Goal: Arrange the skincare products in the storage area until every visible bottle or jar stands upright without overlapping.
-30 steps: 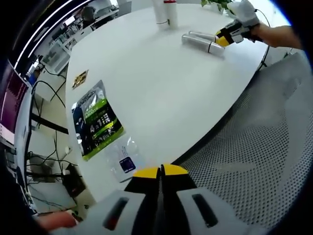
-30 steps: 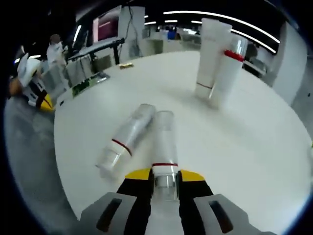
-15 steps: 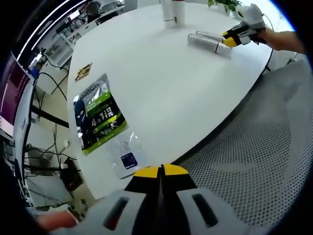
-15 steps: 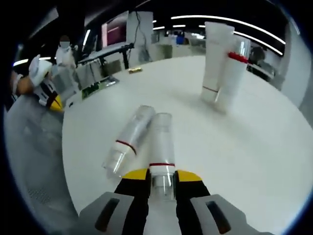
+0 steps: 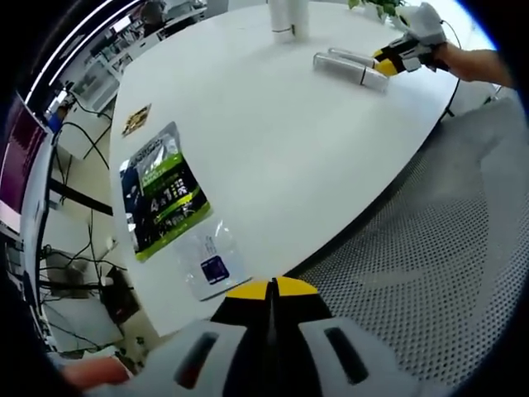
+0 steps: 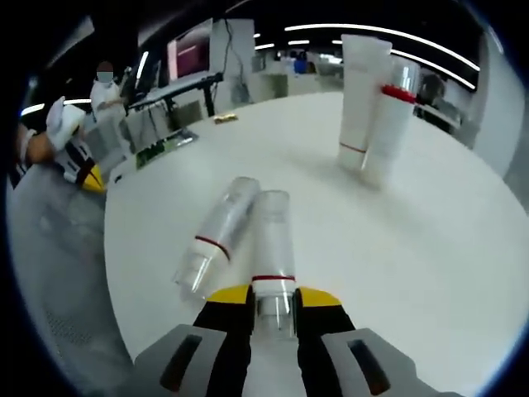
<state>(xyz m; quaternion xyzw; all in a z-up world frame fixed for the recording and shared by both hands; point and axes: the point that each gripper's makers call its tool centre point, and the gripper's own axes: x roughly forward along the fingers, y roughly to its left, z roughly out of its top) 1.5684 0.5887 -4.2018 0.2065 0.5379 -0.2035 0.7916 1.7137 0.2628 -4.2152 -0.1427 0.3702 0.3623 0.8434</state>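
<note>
In the right gripper view, my right gripper [image 6: 274,303] is shut on the clear cap end of a white bottle [image 6: 274,248] that lies flat on the white table [image 6: 430,248]. A second white bottle [image 6: 216,234] with a red ring lies alongside it on the left. Two tall white bottles [image 6: 372,107] stand upright farther back, touching. In the left gripper view, my left gripper [image 5: 270,291] is shut on nothing, low at the table's near edge. Far across the table the lying bottles [image 5: 351,68], the right gripper [image 5: 388,59] and the upright bottles [image 5: 288,18] show.
A green and black pouch [image 5: 164,198] and a small clear packet [image 5: 211,263] lie near my left gripper. A small yellowish item [image 5: 135,126] lies beyond them. A mesh chair [image 5: 430,248] stands beside the table. Desks, monitors and a person [image 6: 103,78] are behind.
The left gripper view has shifted a little. The right gripper stays shut on the lying bottle, which has not left the table.
</note>
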